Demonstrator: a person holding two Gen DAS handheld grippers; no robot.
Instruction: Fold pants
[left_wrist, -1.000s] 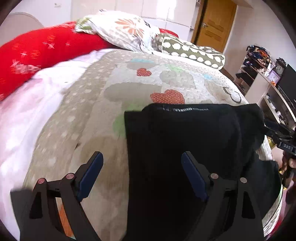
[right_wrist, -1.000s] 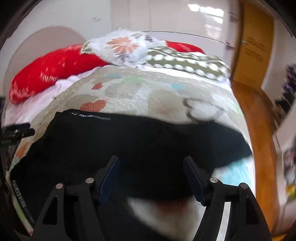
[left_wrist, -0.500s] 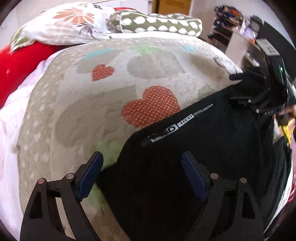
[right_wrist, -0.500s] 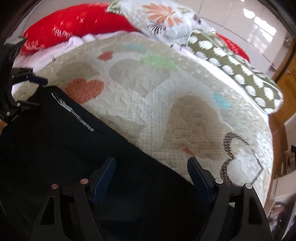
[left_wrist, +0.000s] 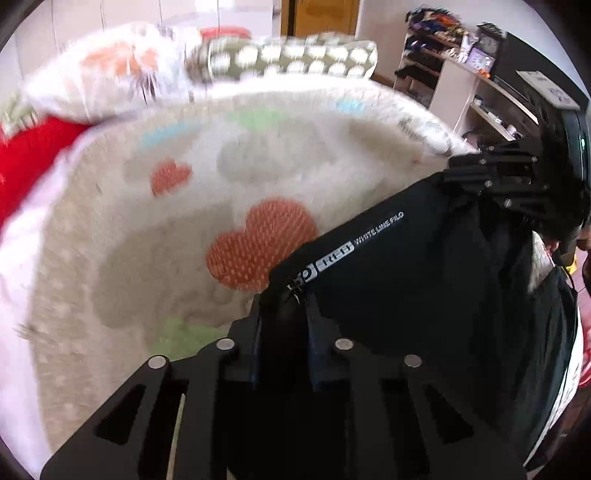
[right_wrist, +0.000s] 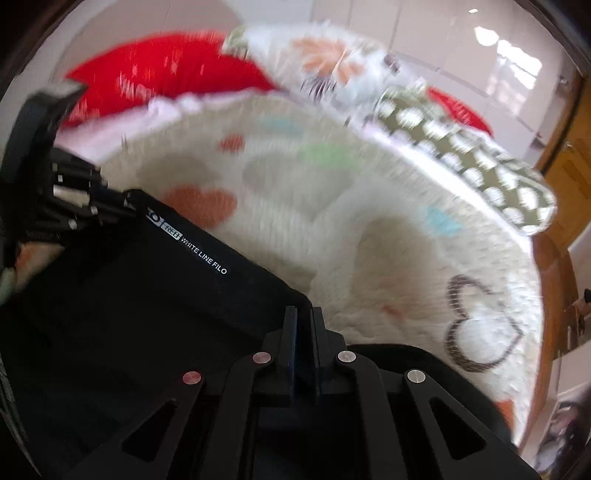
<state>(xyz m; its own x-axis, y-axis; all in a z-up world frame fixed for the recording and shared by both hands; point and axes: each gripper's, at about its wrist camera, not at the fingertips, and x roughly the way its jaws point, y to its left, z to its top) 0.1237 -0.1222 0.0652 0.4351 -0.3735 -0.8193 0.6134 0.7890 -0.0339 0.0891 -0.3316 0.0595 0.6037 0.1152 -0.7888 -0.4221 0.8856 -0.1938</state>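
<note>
Both tools have snapped closed since a second ago, when their jaws stood wide over the cloth. The left gripper (left_wrist: 284, 295) now pinches 1 corner of the black fabric pants (left_wrist: 406, 288) at the waistband, by the white printed lettering; the right gripper (right_wrist: 303, 314) is clamped on the other corner. The pants lie soft and matte on the cream quilted bedspread with coloured hearts (left_wrist: 184, 229), its surface nubbly and stitched. Beyond it sit a plump red pillow (right_wrist: 166, 70) and a long olive spotted cushion (left_wrist: 295, 55), both blurred.

Black fingers (left_wrist: 255, 347), silver rivets, blue pads
</note>
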